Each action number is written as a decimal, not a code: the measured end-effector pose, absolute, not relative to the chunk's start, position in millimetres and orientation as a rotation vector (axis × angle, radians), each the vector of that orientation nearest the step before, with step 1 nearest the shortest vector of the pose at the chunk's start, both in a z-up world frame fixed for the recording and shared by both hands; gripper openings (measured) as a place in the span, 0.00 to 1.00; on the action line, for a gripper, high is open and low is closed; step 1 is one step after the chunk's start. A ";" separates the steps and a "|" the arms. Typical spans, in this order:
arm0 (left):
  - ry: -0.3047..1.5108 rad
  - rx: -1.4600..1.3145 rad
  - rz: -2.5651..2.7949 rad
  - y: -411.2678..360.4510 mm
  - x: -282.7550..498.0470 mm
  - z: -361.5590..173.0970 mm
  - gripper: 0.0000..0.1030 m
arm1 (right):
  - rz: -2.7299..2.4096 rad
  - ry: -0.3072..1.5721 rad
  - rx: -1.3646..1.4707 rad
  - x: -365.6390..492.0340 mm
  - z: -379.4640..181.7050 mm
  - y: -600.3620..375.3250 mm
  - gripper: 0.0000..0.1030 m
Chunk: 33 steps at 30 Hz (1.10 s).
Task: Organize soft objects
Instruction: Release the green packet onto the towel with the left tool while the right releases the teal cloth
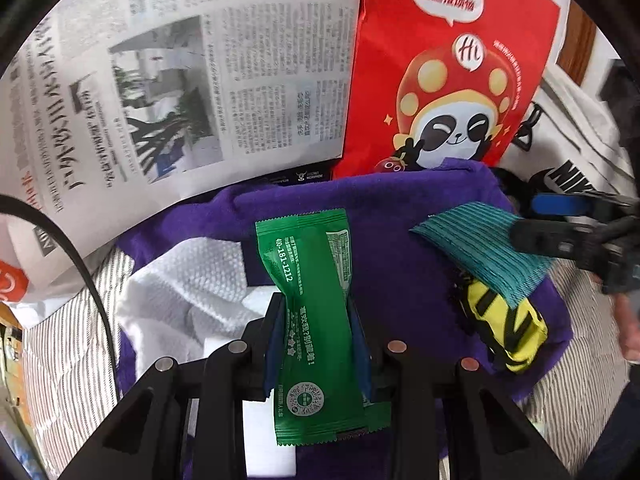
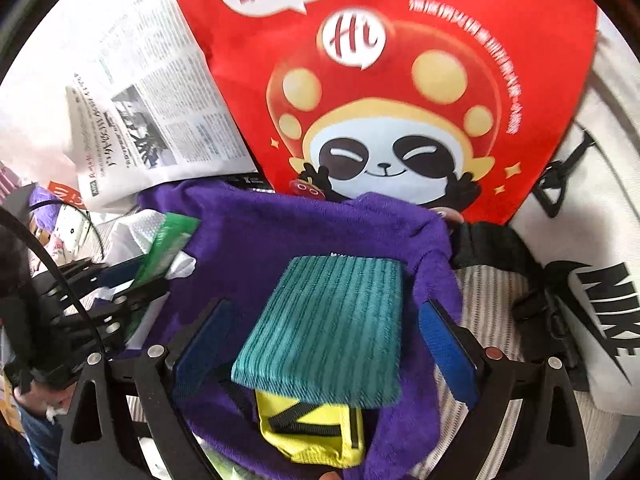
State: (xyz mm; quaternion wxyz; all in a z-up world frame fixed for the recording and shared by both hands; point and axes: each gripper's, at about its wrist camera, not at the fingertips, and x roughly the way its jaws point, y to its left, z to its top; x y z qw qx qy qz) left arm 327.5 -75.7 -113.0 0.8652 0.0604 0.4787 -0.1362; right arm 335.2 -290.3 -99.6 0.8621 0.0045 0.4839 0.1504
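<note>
My left gripper (image 1: 318,312) pinches a green snack packet (image 1: 310,300) over the purple towel (image 1: 400,240). My right gripper (image 2: 324,344) stands wide, its 2 pads clear of the teal cloth (image 2: 332,328) atop a yellow pouch (image 2: 312,432); beyond lie the red panda bag (image 2: 400,80) and newspaper (image 1: 180,60).

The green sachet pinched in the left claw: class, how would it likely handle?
The green sachet probably crushes easily: it waists in where the left claw pinches it. Its glossy film looks slippery. It seems light, standing up unsupported.
</note>
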 end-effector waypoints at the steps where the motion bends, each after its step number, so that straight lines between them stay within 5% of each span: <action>1: 1.005 0.124 -0.286 -77.0 330.3 -115.0 0.28 | 0.305 1.010 -0.006 332.7 -96.6 -292.0 0.92; 19: 1.065 0.181 -0.219 -101.0 362.1 -154.4 0.35 | 0.273 0.904 -0.081 301.4 -62.8 -308.8 0.92; 24: 1.091 0.151 -0.256 -102.8 358.9 -154.7 0.51 | 0.264 0.895 -0.055 300.6 -59.1 -316.0 0.92; 33: 1.053 0.245 -0.236 -108.1 319.1 -126.5 0.56 | 0.291 0.858 -0.054 289.1 -46.3 -312.6 0.92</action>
